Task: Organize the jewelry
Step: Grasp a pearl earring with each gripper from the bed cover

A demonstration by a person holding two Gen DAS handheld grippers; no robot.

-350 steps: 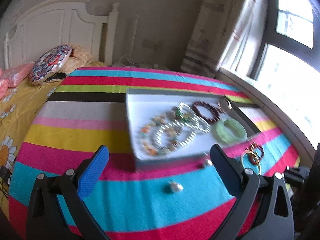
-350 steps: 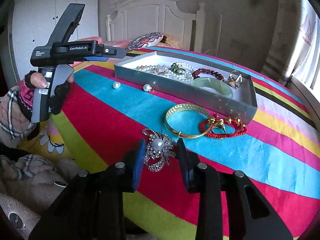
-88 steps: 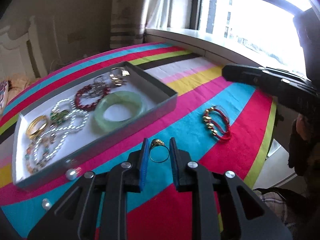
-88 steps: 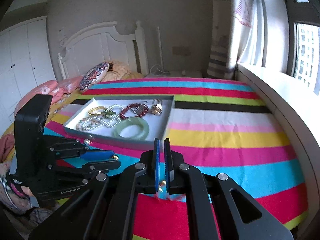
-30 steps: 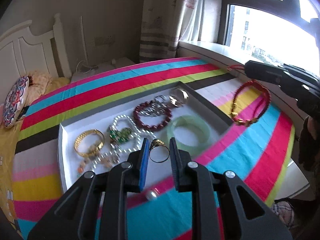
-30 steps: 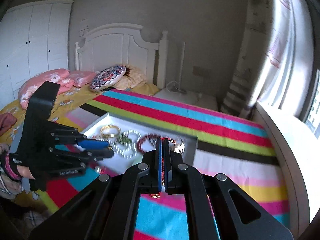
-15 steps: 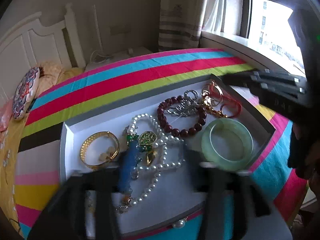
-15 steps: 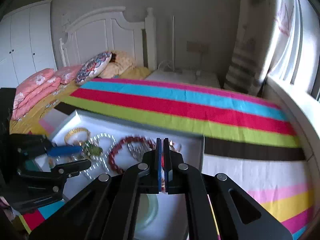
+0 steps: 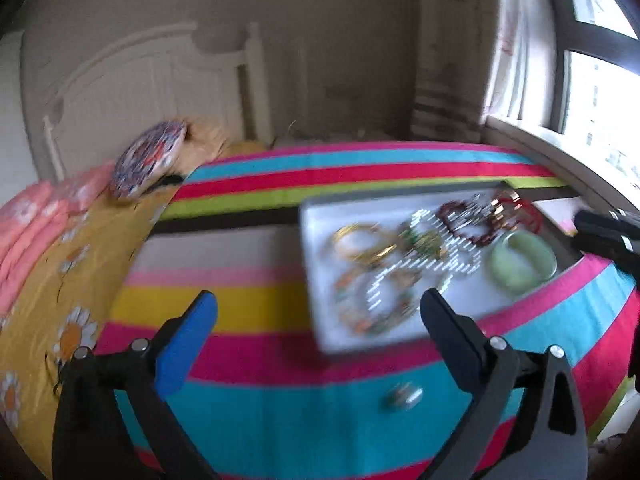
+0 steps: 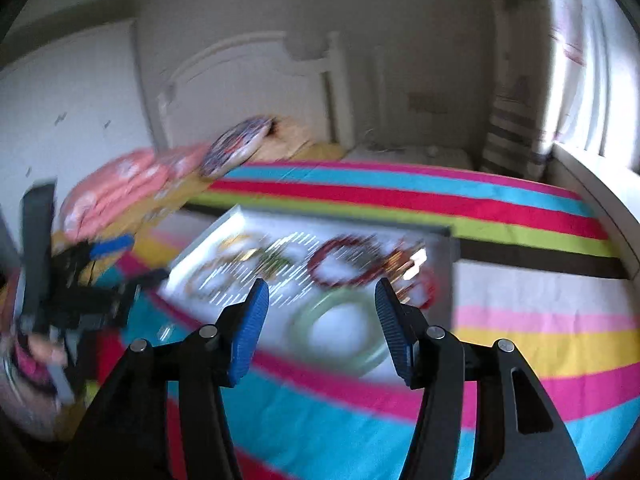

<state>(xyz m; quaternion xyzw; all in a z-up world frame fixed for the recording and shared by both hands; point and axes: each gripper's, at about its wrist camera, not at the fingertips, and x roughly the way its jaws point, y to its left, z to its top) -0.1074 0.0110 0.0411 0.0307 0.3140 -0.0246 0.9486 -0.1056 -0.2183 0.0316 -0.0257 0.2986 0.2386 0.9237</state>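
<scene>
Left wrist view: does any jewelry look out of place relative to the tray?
Yes. One small pale bead-like piece lies alone on the turquoise stripe of the cloth, outside the tray that holds the other pieces. Blur hides what it is.

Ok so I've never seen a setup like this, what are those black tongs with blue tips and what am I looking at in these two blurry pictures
Those are two hand-held grippers; a person carries one in each hand, and each has a camera looking along its fingers. One picture is from the left gripper, the other from the right gripper. Both are opening and hold nothing. On the bright striped bedcover sits a shallow white tray with grey walls holding a pale green jade bangle, a gold bangle, white pearl strands and a dark red bead bracelet. A small round piece, too blurred to identify, lies on the bedcover outside the tray.
</scene>
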